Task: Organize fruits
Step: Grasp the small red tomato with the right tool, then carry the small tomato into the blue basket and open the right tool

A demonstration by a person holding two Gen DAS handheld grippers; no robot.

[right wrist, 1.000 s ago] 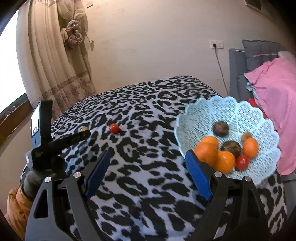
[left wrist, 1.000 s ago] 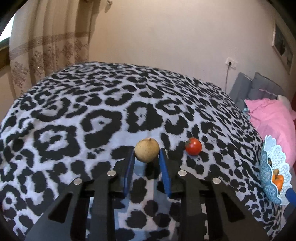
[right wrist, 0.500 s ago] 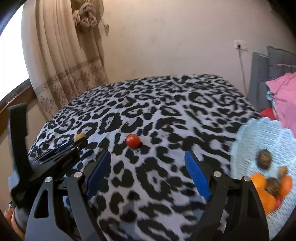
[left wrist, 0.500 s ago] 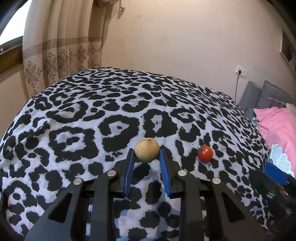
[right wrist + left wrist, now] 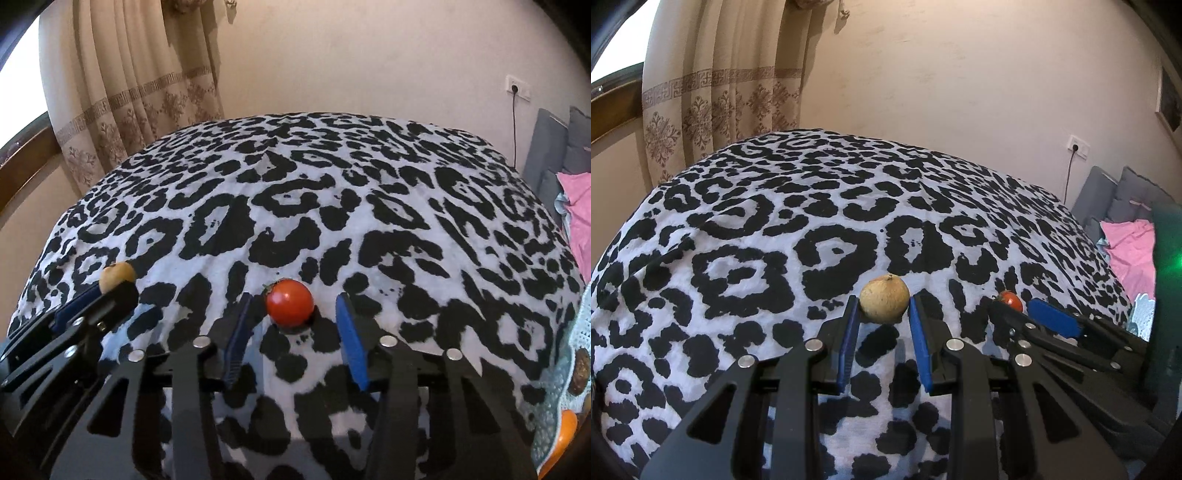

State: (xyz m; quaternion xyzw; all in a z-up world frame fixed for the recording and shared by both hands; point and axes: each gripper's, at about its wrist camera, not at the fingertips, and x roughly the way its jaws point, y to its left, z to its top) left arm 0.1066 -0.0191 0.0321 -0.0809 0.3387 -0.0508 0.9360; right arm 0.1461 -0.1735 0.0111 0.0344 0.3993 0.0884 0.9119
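Observation:
My left gripper [image 5: 883, 308] is shut on a round tan fruit [image 5: 884, 303] held at its fingertips over the leopard-print cloth [image 5: 812, 229]. The tan fruit also shows in the right wrist view [image 5: 117, 275] at the left. A red tomato [image 5: 290, 303] rests on the cloth between the tips of my right gripper [image 5: 293, 308], whose blue pads stand apart on either side without touching it. In the left wrist view the tomato [image 5: 1010, 301] sits just beyond my right gripper [image 5: 1019, 314]. The light blue fruit basket [image 5: 569, 369] is at the right edge.
The basket holds an orange fruit [image 5: 563, 430] and a brown one [image 5: 579, 372]. Pink bedding [image 5: 1130, 254] and grey cushions [image 5: 1126, 192] lie to the right. A curtain [image 5: 713, 92] and a wall stand behind the table.
My right gripper has swung left from the basket to the tomato and its jaws have narrowed around it. My left gripper keeps its hold on the tan fruit.

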